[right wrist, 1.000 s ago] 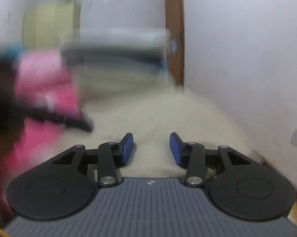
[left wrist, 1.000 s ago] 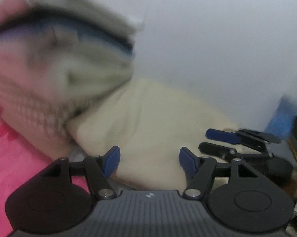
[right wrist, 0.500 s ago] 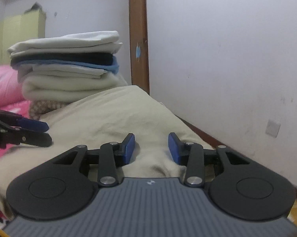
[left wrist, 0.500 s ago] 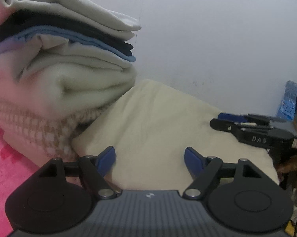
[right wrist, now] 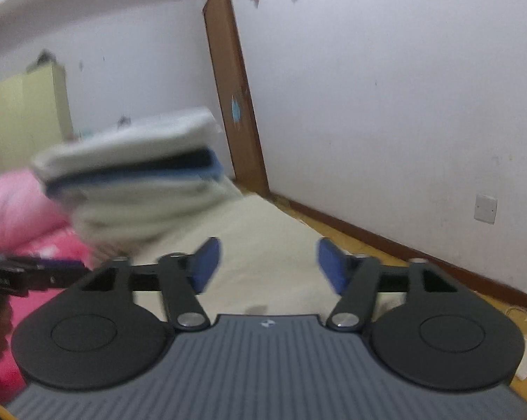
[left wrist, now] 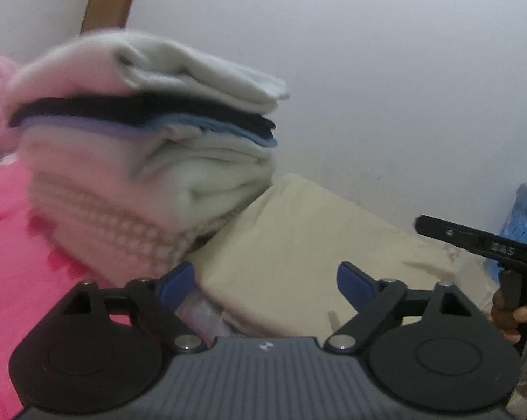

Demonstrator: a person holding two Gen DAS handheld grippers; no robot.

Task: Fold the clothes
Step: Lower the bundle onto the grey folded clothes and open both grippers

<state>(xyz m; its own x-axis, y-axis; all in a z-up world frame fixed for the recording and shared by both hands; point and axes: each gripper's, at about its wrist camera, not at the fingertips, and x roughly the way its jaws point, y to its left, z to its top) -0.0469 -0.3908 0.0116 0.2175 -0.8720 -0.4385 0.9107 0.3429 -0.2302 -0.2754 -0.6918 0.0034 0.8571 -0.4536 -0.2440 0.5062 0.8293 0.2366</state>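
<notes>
Pink bedspread (left wrist: 14,245) fills left of the left wrist frame. Cream folded cloth (left wrist: 298,262) lies lower centre, touching the stack of folded clothes (left wrist: 151,161), centre-left. Left gripper (left wrist: 267,283): jaws wide, just opening, nothing between. Right gripper (right wrist: 268,262): the same.

One stack of folded clothes (left wrist: 151,161), at least five layers, blurred. One cream folded cloth (left wrist: 298,266) beside it. One pink bedspread (left wrist: 14,266). Two tools: left tool (left wrist: 266,281), right tool (right wrist: 268,264). One door (right wrist: 233,94). One wall socket (right wrist: 485,208).
</notes>
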